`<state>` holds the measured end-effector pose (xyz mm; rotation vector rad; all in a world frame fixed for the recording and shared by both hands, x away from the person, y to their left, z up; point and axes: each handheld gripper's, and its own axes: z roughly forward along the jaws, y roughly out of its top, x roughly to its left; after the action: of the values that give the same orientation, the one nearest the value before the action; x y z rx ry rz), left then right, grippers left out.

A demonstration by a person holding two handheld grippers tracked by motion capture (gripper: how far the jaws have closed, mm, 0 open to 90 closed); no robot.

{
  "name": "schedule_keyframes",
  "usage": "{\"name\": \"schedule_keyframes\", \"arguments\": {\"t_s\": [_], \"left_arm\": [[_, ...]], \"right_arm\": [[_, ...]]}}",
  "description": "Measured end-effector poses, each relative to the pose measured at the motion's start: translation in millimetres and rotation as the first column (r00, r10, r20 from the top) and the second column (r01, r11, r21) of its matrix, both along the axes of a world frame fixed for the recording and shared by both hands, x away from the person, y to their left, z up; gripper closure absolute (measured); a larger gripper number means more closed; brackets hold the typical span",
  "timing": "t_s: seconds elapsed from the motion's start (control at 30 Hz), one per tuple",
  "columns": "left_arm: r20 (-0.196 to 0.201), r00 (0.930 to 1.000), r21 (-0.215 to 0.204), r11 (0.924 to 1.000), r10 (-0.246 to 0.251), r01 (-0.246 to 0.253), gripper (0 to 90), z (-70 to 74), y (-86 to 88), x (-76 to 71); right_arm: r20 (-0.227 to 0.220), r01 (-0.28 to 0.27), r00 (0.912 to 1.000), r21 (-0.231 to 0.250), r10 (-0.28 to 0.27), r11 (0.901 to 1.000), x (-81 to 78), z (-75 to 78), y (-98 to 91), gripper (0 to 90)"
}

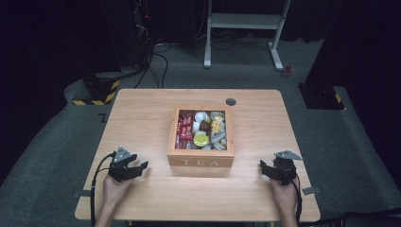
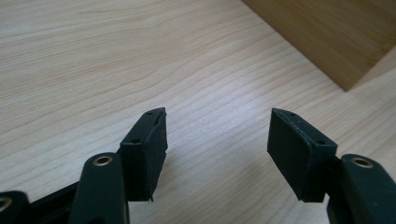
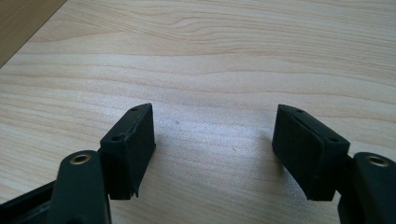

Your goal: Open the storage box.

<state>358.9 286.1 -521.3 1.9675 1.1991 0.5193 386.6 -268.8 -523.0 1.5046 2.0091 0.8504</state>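
- Box [image 1: 201,161] marked TEA sits mid-table, lid off; its small packets and cups are too blurred to name.
- Left gripper [image 1: 140,166] rests left of the box, jaws wide, empty.
- Right gripper [image 1: 263,165] rests right of it, jaws wide, empty.
- Table [image 1: 142,113] is pale wood on grey carpet; the room behind is dark.

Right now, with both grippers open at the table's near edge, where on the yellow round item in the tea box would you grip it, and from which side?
Grip the yellow round item across its rim from straight above, a judgement only. It lies flat in the open-topped tea box, whose walls and packed neighbours block any side approach. The left gripper and right gripper, both open, sit about equally far away.
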Motion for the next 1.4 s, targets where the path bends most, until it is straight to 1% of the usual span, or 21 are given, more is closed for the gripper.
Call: {"name": "schedule_keyframes", "arguments": {"t_s": [0.03,0.3,0.37,0.4,0.6,0.77,0.83,0.9,0.97,1.03,1.07,1.13,1.2,1.27,1.37,1.4], "left_arm": [[-0.001,1.0000,0.005,0.9999,-0.009,0.009,38.3,0.5,-0.9,-0.1],[-0.011,0.9987,-0.010,0.9987,-0.050,0.050,40.8,1.0,-8.2,-2.0],[-0.010,0.9982,-0.017,0.9981,-0.059,0.059,41.6,1.1,-9.0,-2.1],[-0.015,0.9978,-0.030,0.9976,-0.064,0.063,41.8,1.1,-10.0,-2.6],[-0.015,0.9948,-0.048,0.9938,-0.101,0.100,44.2,1.9,-15.3,-4.7],[-0.017,0.9887,-0.070,0.9866,-0.149,0.147,49.2,2.3,-20.8,-6.7],[-0.016,0.9858,-0.067,0.9839,-0.167,0.166,51.5,3.1,-23.4,-7.5],[-0.017,0.9837,-0.080,0.9810,-0.179,0.177,53.7,3.5,-25.7,-8.2],[-0.013,0.9800,-0.083,0.9770,-0.198,0.197,55.4,4.4,-27.9,-8.4],[-0.015,0.9782,-0.091,0.9745,-0.207,0.205,56.7,5.0,-29.9,-9.0],[-0.010,0.9769,-0.084,0.9737,-0.213,0.212,57.1,5.3,-30.3,-9.0],[-0.011,0.9750,-0.096,0.9708,-0.222,0.220,58.0,5.7,-33.3,-10.1],[-0.006,0.9714,-0.092,0.9674,-0.237,0.236,59.3,6.2,-36.0,-10.4],[-0.005,0.9690,-0.094,0.9648,-0.247,0.246,62.1,6.4,-39.3,-11.0],[-0.001,0.9637,-0.085,0.9603,-0.267,0.266,65.1,6.8,-43.8,-10.9],[-0.005,0.9630,-0.090,0.9592,-0.270,0.268,65.9,6.7,-45.7,-11.2]], "right_arm": [[0.000,0.000,1.0000,0.000,0.000,1.0000,0.0,0.0,0.0,29.8],[0.000,0.000,1.0000,0.000,0.000,1.0000,0.0,0.0,0.0,29.8],[0.000,0.000,1.0000,0.000,0.000,1.0000,0.0,0.0,0.0,29.8],[0.000,0.000,1.0000,0.000,0.000,1.0000,0.0,0.0,0.0,29.8],[0.000,0.000,1.0000,0.000,0.000,1.0000,0.0,0.0,0.0,29.8],[0.000,0.000,1.0000,0.000,0.000,1.0000,0.0,0.0,0.0,29.8],[0.000,0.000,1.0000,0.000,0.000,1.0000,0.0,0.0,0.0,29.8],[0.000,0.000,1.0000,0.000,0.000,1.0000,0.0,0.0,0.0,29.8],[0.000,0.000,1.0000,0.000,0.000,1.0000,0.0,0.0,0.0,29.8],[0.000,0.000,1.0000,0.000,0.000,1.0000,0.0,0.0,0.0,29.8],[0.000,0.000,1.0000,0.000,0.000,1.0000,0.0,0.0,0.0,29.8],[0.000,-0.001,1.0000,-0.001,0.001,1.0000,0.0,0.0,-0.1,29.8],[0.000,0.000,1.0000,0.000,0.000,1.0000,0.0,0.0,0.0,29.8],[0.000,0.000,1.0000,0.000,0.000,1.0000,0.0,0.0,0.0,29.8],[0.000,-0.001,1.0000,-0.001,0.001,1.0000,0.0,0.0,-0.1,29.8],[0.000,0.000,1.0000,0.000,0.000,1.0000,0.0,0.0,0.0,29.8]]}}
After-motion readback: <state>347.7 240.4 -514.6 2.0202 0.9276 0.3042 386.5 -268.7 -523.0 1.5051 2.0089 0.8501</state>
